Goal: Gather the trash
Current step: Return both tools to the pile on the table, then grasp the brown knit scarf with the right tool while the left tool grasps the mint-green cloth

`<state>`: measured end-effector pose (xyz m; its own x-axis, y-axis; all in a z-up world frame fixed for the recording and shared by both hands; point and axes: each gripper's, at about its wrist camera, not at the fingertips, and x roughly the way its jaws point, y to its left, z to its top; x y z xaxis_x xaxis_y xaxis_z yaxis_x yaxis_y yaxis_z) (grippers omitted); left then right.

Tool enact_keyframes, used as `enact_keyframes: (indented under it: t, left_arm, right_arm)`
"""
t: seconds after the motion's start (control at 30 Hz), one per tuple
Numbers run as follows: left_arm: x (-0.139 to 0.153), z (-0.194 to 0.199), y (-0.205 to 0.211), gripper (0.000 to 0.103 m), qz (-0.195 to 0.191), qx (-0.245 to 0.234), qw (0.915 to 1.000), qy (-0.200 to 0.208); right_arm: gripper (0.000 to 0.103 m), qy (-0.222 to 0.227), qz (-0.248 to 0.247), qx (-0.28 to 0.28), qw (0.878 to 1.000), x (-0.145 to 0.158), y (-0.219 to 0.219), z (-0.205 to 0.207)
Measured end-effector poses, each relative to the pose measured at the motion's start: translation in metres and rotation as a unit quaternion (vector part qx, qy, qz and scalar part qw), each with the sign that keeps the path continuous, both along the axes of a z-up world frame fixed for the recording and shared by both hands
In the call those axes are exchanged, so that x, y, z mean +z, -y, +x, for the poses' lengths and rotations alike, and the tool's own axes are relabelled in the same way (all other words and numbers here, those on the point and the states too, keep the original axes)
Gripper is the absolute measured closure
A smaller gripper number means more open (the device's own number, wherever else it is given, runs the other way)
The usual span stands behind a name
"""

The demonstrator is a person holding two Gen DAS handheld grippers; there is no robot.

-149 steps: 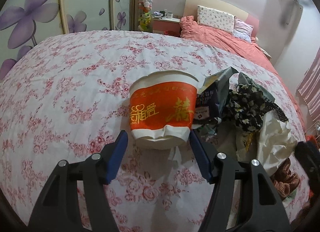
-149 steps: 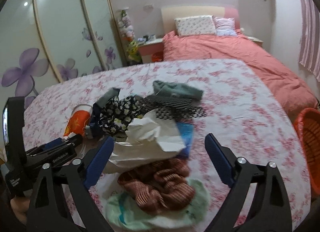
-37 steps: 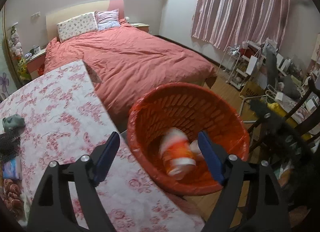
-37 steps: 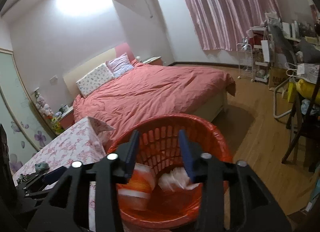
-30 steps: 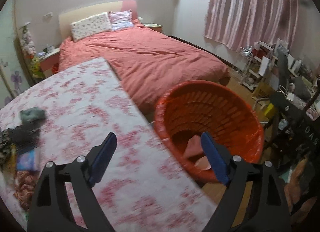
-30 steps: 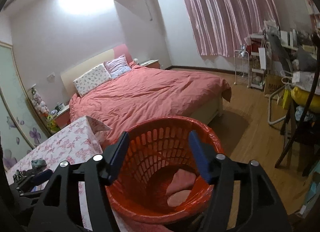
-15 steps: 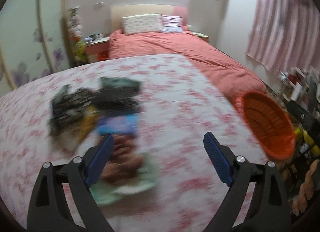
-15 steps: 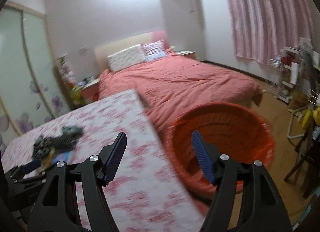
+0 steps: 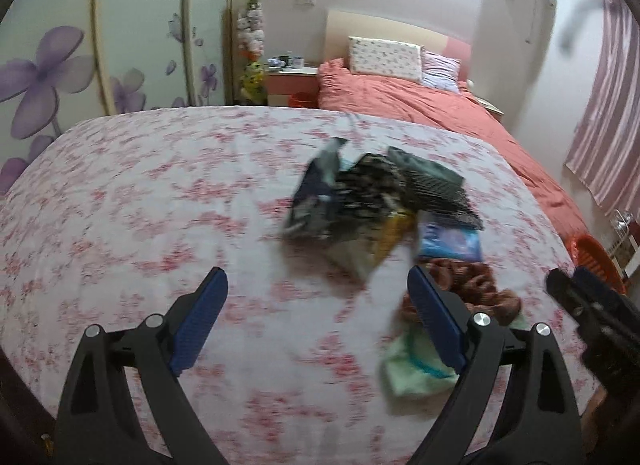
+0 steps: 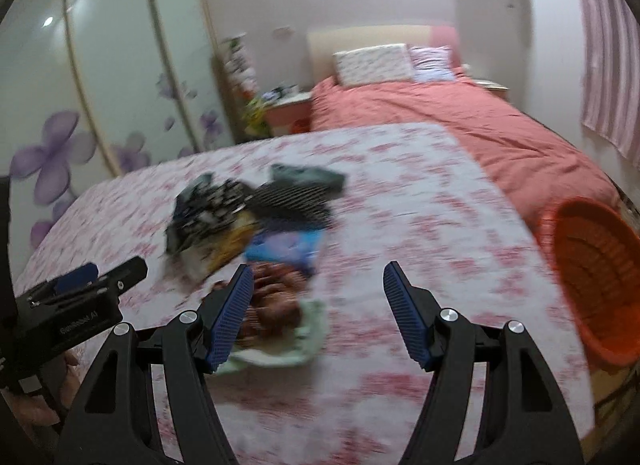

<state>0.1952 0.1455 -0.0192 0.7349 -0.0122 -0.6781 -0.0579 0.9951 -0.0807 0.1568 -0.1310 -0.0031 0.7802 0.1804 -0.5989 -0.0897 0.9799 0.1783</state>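
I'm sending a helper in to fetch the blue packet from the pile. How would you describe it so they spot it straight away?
Start at the table with the pink floral cloth and find the heap of clutter on it. The blue packet lies flat on the heap's side toward the orange basket, between the black patterned mesh piece and the rust-brown knit. It is the only bright blue, glossy item there.

bare tablecloth [image 9: 140, 205] left, trash pile [image 9: 380, 201] right

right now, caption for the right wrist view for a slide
Right gripper open and empty above the floral tablecloth, trash pile ahead on the left, orange basket on the right.
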Motion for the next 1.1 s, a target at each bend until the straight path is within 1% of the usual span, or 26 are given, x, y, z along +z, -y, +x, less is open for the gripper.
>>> enact_keyframes:
  t: [0.2,0.23,0.27,0.3,0.33,0.37,0.4,0.43,0.47,0.53,0.67,0.87,1.0,1.1]
  left_arm:
    - [-0.007,-0.003,-0.018,0.014,-0.015,0.009,0.9998,-0.008]
    - [-0.009,-0.003,-0.018,0.014,-0.016,0.008,0.9998,-0.01]
    - [-0.011,-0.003,-0.019,0.014,-0.018,0.008,0.9997,-0.012]
    - [-0.013,-0.003,-0.019,0.014,-0.019,0.008,0.9997,-0.014]
    - [-0.014,-0.004,-0.02,0.014,-0.019,0.007,0.9997,-0.016]
    - [-0.016,-0.003,-0.02,0.014,-0.021,0.005,0.9996,-0.018]
    - [-0.018,-0.003,-0.019,0.014,-0.022,0.004,0.9996,-0.019]
    - [-0.019,-0.002,-0.017,0.014,-0.022,0.003,0.9995,-0.02]
    - [-0.02,-0.002,-0.016,0.014,-0.023,0.001,0.9995,-0.021]
    - [-0.021,-0.001,-0.012,0.014,-0.024,-0.003,0.9994,-0.023]
    - [-0.022,-0.001,-0.003,0.014,-0.025,-0.016,0.9992,-0.025]
    - [-0.024,0.001,0.019,0.015,-0.029,-0.046,0.9981,-0.031]
    - [-0.029,0.002,0.039,0.016,-0.036,-0.077,0.9956,-0.04]
    - [-0.032,-0.001,0.058,0.016,-0.031,-0.106,0.993,-0.042]
  right_arm:
    - [0.036,-0.036,-0.027,0.027,0.999,-0.021,-0.038,0.019]
    - [0.038,-0.045,-0.032,0.03,0.998,-0.026,-0.042,0.022]
    - [0.047,-0.051,-0.035,0.032,0.998,-0.029,-0.043,0.023]
    - [0.053,-0.058,-0.036,0.036,0.997,-0.032,-0.045,0.025]
    - [0.062,-0.067,-0.036,0.041,0.996,-0.036,-0.046,0.027]
    - [0.069,-0.073,-0.038,0.042,0.996,-0.039,-0.047,0.028]
    - [0.072,-0.073,-0.041,0.043,0.996,-0.04,-0.047,0.027]
    - [0.078,-0.071,-0.042,0.044,0.996,-0.04,-0.047,0.026]
    - [0.081,-0.069,-0.043,0.044,0.996,-0.039,-0.047,0.025]
    - [0.085,-0.066,-0.039,0.042,0.996,-0.036,-0.044,0.024]
    - [0.089,-0.052,-0.035,0.027,0.998,-0.03,-0.036,0.023]
    - [0.089,-0.015,-0.022,-0.018,0.999,-0.01,-0.006,0.02]
    - [0.089,0.011,-0.017,-0.057,0.998,0.002,0.019,0.016]
    - [0.089,0.019,-0.015,-0.075,0.997,0.006,0.034,0.015]
